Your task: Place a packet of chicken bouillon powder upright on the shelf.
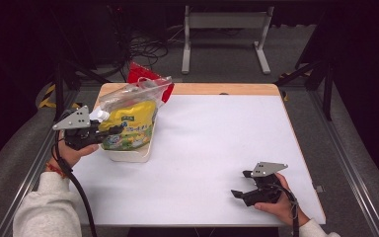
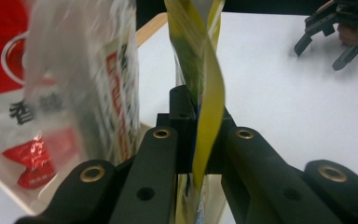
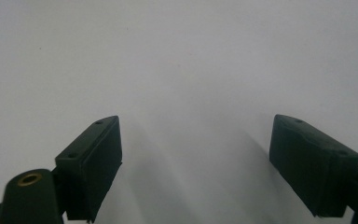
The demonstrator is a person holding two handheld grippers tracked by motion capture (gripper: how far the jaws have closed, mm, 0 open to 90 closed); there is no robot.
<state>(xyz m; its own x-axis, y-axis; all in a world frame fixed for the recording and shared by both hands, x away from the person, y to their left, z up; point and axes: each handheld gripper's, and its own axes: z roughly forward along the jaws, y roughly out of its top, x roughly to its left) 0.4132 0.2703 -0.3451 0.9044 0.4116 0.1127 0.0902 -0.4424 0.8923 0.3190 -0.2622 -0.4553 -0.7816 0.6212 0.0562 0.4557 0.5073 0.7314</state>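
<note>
The left gripper (image 1: 109, 130) sat at the left side of the high view, with its jaws squeezed tight together. The left hand (image 1: 74, 153) held it from below. The right gripper (image 1: 242, 183) rested at the lower right, jaws wide apart.

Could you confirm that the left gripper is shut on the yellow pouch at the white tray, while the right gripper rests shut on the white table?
Not quite: the right gripper is open, its jaws standing wide apart over the white table, as the right gripper view shows. The rest holds: the left gripper is shut on the yellow pouch at the white tray.
</note>
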